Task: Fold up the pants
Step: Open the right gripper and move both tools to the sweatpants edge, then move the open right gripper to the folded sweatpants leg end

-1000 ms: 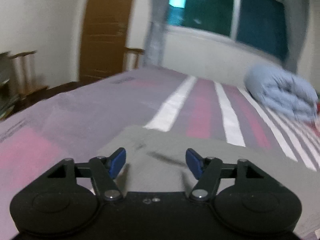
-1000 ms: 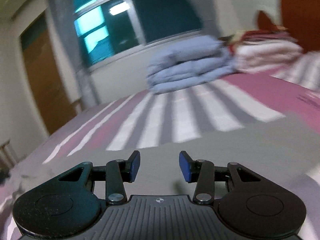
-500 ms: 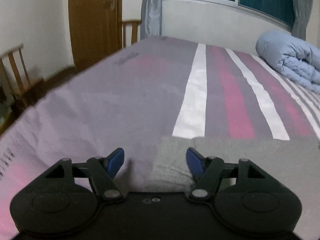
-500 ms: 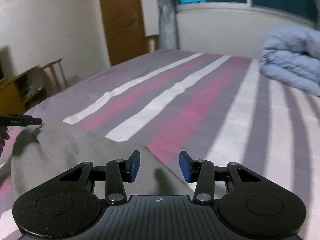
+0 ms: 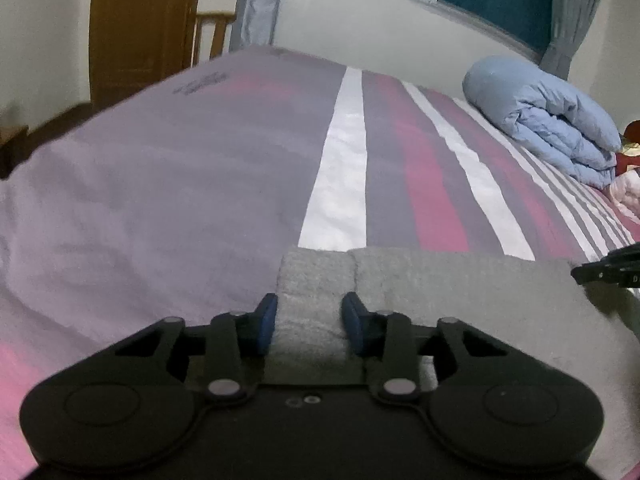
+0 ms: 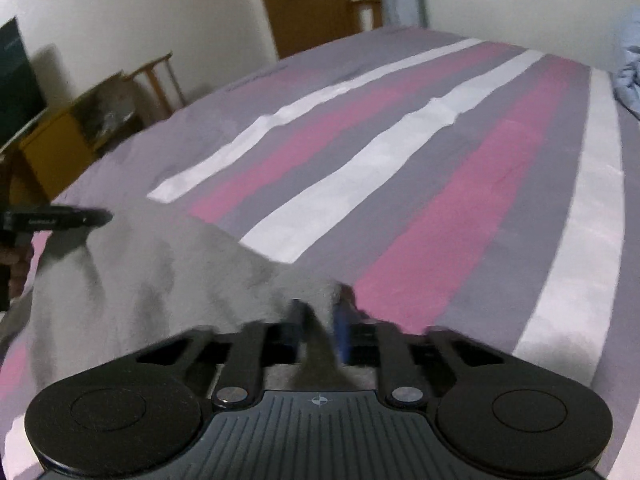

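The grey pants (image 5: 460, 280) lie on the striped bed. In the left wrist view my left gripper (image 5: 310, 324) has its blue pads on either side of the thick folded left end of the pants and is shut on it. In the right wrist view my right gripper (image 6: 318, 328) is shut on a pinched corner of the pants (image 6: 160, 280), which rises between the pads. My left gripper shows at the left edge of the right wrist view (image 6: 60, 218). My right gripper shows at the right edge of the left wrist view (image 5: 608, 268).
The bed sheet (image 5: 344, 176) has purple, pink and white stripes. A rolled light-blue duvet (image 5: 544, 120) lies at the far right by the window. A wooden door (image 5: 140, 28), a chair (image 6: 156, 80) and a yellow cabinet (image 6: 52, 152) stand beyond the left bed edge.
Both grippers have dropped to the pants' near edge and closed from open, the left onto the folded end and the right onto a corner. The cloth now bunches between the right pads.
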Available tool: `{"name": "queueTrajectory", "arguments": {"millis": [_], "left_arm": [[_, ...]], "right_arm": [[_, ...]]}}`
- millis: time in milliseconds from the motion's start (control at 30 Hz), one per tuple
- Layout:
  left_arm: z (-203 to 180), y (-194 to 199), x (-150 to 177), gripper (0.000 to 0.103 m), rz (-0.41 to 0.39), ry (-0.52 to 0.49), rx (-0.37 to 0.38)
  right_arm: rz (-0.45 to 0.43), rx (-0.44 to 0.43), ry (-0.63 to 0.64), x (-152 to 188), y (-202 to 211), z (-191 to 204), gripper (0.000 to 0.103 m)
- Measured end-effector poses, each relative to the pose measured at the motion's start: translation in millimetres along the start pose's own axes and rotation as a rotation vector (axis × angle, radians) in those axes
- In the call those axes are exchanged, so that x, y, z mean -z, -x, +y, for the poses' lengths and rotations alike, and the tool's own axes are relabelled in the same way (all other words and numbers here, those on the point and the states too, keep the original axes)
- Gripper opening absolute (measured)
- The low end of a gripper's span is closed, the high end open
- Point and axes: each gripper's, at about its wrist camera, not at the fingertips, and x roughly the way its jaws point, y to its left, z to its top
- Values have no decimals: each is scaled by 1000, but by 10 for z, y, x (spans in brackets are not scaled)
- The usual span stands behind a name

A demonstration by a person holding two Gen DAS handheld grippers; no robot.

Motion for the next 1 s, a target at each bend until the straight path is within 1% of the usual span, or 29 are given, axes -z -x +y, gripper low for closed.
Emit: {"name": "queueTrajectory", "arguments": {"millis": [33, 100, 133, 167, 233, 267, 300, 333, 367, 400, 467, 500, 533, 567, 633, 667, 700, 733, 767, 800, 833, 867, 900, 933, 967, 1000], "left_arm": [[-13, 32, 1, 4, -26, -5, -25], [13, 108, -20, 1, -82, 20, -32], [13, 108, -19, 1, -91, 24, -36], [-14, 62, -9, 1, -73, 6, -53], [-111, -49, 56, 1, -24, -72, -112], [-156, -75, 83, 1, -15, -111, -134], [-196, -56, 108, 1, -23, -141, -159], [-216, -17, 101, 2, -27, -147, -171], [-222, 42, 87, 5, -40, -139, -183], [-236, 138, 82, 15, -66, -134, -199], [-304, 370, 113, 16, -132, -149, -213], [-369, 491, 157, 16, -162, -152, -219], [-434, 561, 185, 17, -176, -155, -209], [-499, 639, 249, 19, -197, -155, -205], [-626, 733, 376, 22, -214, -163, -198], [-698, 733, 442, 23, -209, -171, -190], [-749, 705, 508, 27, -189, -180, -181], [-785, 650, 606, 27, -159, -187, -180], [-819, 597, 690, 27, -138, -203, -196], [-844, 575, 740, 27, -138, -231, -216], [-880, 586, 769, 26, -137, -252, -235], [-915, 628, 754, 26, -137, -255, -246], [-948, 711, 739, 26, -152, -238, -242], [-949, 785, 733, 27, -174, -213, -224], [-972, 843, 740, 29, -193, -189, -202], [-1020, 877, 771, 38, -201, -173, -194]], "right_arm": [[-25, 32, 30, -21, 34, 47, 2], [-114, 96, 29, -75, 155, 110, 2], [-142, 110, 5, -102, 182, 97, 2], [-127, 116, -11, -110, 149, 85, 2], [-7, 150, -12, -17, -129, 60, 2], [32, 165, -2, 52, -242, 62, 2], [6, 177, 7, 90, -239, 79, 4], [-6, 180, -18, 84, -183, 71, 9], [-31, 179, -59, 72, -77, 48, 11], [-84, 184, -89, 89, 90, 35, 12], [-201, 177, -118, 200, 455, 71, 12], [-240, 174, -114, 286, 661, 102, 12], [-267, 176, -102, 390, 845, 149, 12], [-280, 182, -86, 488, 988, 225, 12], [-284, 167, -90, 739, 1175, 317, 13], [-254, 160, -106, 892, 1203, 339, 13], [-217, 151, -104, 1029, 1196, 386, 13], [-173, 133, -87, 1188, 1154, 461, 13], [-111, 89, -77, 1332, 1090, 534, 13], [-66, 32, -76, 1493, 1043, 620, 13], [-88, 26, -63, 1596, 1088, 691, 13], [-102, 48, -54, 1651, 1134, 752, 13], [-118, 71, -59, 1663, 1197, 789, 13], [-150, 77, -69, 1660, 1263, 794, 13], [-195, 77, -81, 1681, 1327, 833, 13], [-209, 86, -79, 1702, 1334, 872, 13]]}}
